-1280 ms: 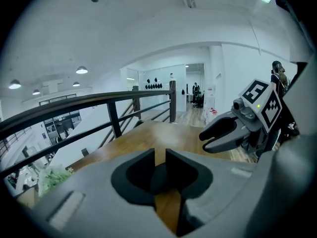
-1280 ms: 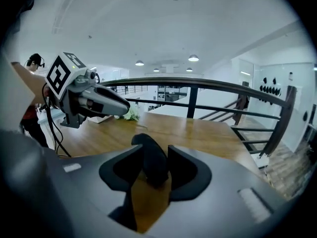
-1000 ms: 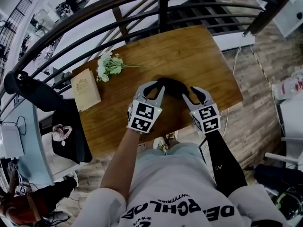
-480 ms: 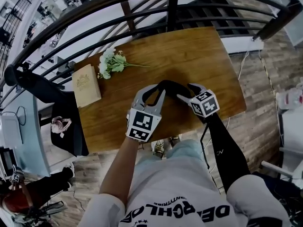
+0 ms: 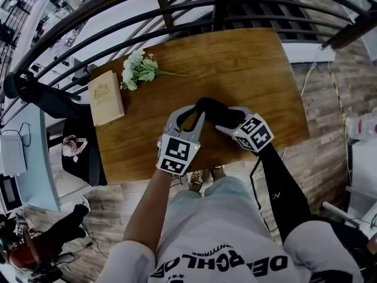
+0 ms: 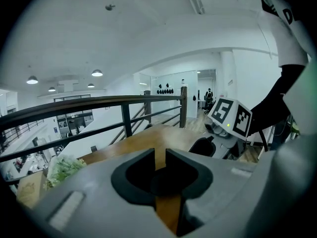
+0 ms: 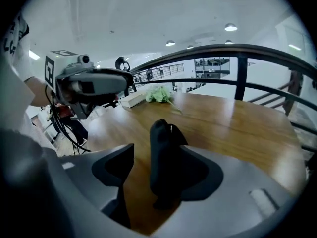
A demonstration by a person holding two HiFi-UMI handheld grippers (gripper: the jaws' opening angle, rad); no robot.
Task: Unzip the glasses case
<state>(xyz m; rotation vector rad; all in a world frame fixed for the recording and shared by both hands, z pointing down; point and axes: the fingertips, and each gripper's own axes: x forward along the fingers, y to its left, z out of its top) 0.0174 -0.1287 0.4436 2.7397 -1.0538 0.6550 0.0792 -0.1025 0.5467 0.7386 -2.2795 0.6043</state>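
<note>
The black glasses case (image 5: 212,107) lies on the wooden table (image 5: 247,63) just ahead of both grippers. In the right gripper view the case (image 7: 161,138) stands up between the jaws of my right gripper (image 7: 161,151). It rests against the right jaw, and bare wood shows between it and the left jaw. My right gripper (image 5: 222,121) comes at the case's near end from the right and is open. My left gripper (image 5: 194,112) sits by the case's left side. In its own view my left gripper (image 6: 159,152) is shut to a thin slit with nothing in it.
A tan book (image 5: 106,96) and a bunch of white flowers (image 5: 138,72) lie at the table's far left. A dark metal railing (image 5: 177,10) curves behind the table. The table's near edge (image 5: 177,173) is just under my hands. A dark chair (image 5: 82,158) stands to the left.
My right gripper has swung left and turned, so the case's near end now sits between its jaws. The left gripper has stayed almost where it was.
</note>
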